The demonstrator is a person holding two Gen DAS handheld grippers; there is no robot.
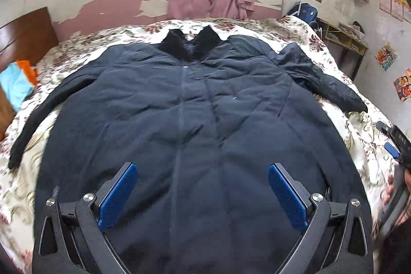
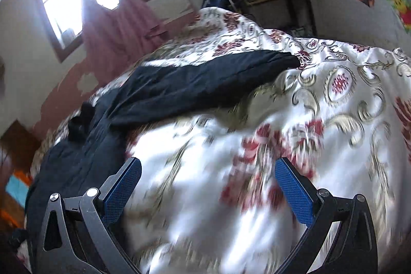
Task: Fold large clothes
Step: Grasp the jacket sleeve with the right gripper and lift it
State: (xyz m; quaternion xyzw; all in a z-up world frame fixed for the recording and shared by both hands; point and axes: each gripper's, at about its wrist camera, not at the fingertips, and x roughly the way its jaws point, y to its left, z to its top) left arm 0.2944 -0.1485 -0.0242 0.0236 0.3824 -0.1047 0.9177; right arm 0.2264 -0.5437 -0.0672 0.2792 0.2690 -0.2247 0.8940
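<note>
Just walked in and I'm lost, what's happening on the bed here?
A person with a gripper in each hand is about to fold a dark coat spread flat, front up, on a floral bedspread. Nothing is folded yet: both sleeves lie out to the sides. The left gripper hovers open over the coat's lower part. The right gripper is open above bare bedspread beside the coat, near one sleeve. Neither holds anything.
</note>
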